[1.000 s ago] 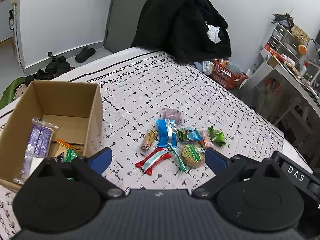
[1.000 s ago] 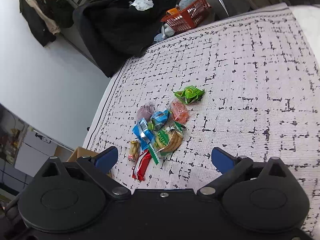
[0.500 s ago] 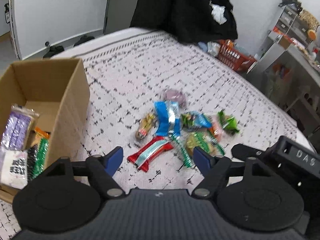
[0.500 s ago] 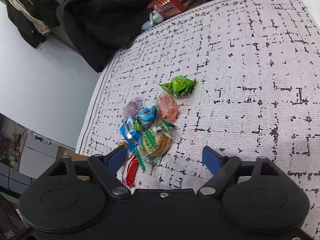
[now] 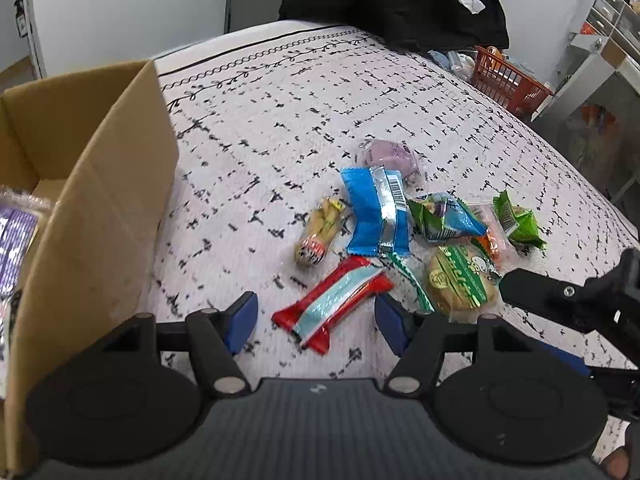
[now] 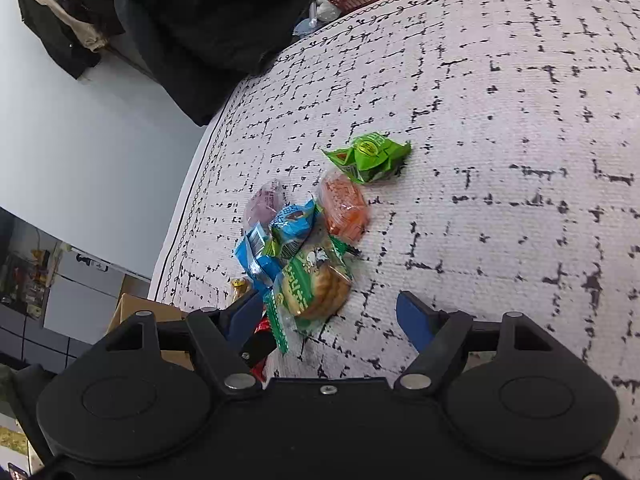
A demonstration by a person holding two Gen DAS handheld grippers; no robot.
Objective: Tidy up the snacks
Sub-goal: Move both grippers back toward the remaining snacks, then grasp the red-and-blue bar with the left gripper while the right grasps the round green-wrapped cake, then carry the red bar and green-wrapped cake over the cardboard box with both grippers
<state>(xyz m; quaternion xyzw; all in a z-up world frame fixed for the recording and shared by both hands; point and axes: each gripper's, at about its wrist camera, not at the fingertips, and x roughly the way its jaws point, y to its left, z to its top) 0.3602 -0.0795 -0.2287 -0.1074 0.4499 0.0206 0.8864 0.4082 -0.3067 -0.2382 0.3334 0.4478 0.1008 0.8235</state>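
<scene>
Snack pile point(image 5: 404, 240) on the bedspread point(image 5: 280, 120), cardboard box point(image 5: 100, 200) well to its left.

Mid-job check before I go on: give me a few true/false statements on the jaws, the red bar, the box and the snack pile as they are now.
1. The left gripper has its jaws open around the red bar. True.
2. The right gripper is shut on the round biscuit pack. False: its jaws are open, holding nothing.
3. The cardboard box is empty. False: a purple packet lies inside.
4. The green packet lies at the pile's edge. True.
</scene>
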